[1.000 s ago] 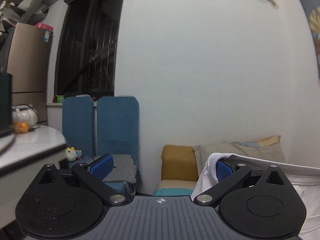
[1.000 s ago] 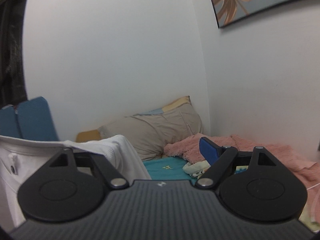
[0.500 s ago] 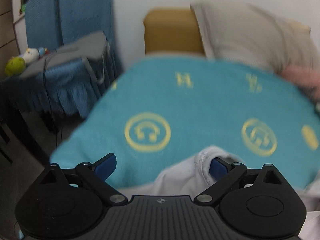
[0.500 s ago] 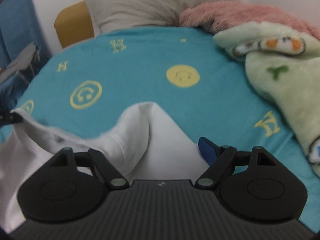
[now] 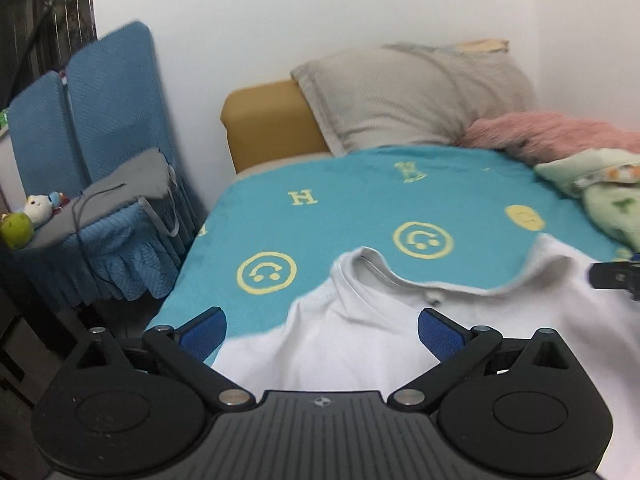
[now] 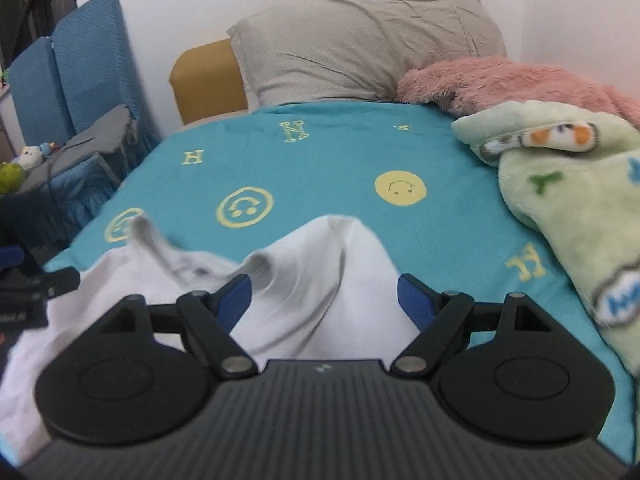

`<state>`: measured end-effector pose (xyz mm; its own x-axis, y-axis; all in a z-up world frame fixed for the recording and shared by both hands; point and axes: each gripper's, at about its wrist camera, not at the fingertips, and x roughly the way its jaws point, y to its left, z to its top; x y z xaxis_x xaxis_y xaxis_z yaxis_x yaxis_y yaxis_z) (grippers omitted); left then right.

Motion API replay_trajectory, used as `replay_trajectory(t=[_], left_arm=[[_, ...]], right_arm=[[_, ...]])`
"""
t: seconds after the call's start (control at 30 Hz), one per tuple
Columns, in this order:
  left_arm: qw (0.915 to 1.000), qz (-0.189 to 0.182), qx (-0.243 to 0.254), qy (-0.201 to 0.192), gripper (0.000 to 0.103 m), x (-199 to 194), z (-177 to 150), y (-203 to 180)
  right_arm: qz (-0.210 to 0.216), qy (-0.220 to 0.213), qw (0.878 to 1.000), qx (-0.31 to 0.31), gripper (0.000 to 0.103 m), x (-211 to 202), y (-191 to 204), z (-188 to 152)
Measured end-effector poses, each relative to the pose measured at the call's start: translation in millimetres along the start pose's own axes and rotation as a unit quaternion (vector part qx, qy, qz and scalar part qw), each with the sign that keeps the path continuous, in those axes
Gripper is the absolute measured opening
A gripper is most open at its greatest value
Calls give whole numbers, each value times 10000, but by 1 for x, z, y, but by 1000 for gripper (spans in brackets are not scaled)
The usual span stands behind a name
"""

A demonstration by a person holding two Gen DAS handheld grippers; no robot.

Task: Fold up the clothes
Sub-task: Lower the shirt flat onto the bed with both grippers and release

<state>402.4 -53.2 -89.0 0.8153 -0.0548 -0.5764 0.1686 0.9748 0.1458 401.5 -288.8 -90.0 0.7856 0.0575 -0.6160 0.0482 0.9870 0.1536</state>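
Note:
A white shirt (image 5: 360, 344) lies spread on the teal bed sheet (image 5: 340, 208), collar toward the pillow. My left gripper (image 5: 320, 326) is open, low over the shirt's left shoulder, with cloth between the blue pads. The shirt also shows in the right wrist view (image 6: 320, 280), bunched into a ridge. My right gripper (image 6: 324, 298) is open over that ridge at the shirt's right shoulder. The right gripper shows at the right edge of the left wrist view (image 5: 616, 276), and the left gripper at the left edge of the right wrist view (image 6: 24, 280).
A grey pillow (image 6: 360, 40) and yellow headboard (image 6: 204, 76) lie at the bed's head. A pink blanket (image 6: 500, 80) and a green fleece blanket (image 6: 568, 184) lie on the right. A blue chair (image 5: 104, 152) with toys stands left of the bed.
Both grippers swung from the wall down to the bed, laid the white shirt on the sheet, let go of it and opened wide.

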Motion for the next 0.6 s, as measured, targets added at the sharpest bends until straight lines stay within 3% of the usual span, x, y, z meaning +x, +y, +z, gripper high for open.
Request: replay_trajectory(t=[0.2, 0.3, 0.5, 0.6], left_arm=[[9978, -220, -423, -457, 103, -149, -55, -11], [9953, -325, -775, -486, 103, -207, -86, -11], [9925, -442, -1004, -539, 103, -290, -152, -6], [9895, -576, -1280, -339, 103, -306, -181, 4]], right_arm=[[69, -351, 9981, 507, 81, -119, 12, -45], [58, -521, 9963, 674, 81, -182, 20, -80], [178, -861, 9939, 672, 82, -297, 38, -137], [301, -881, 9938, 608, 82, -318, 47, -150]])
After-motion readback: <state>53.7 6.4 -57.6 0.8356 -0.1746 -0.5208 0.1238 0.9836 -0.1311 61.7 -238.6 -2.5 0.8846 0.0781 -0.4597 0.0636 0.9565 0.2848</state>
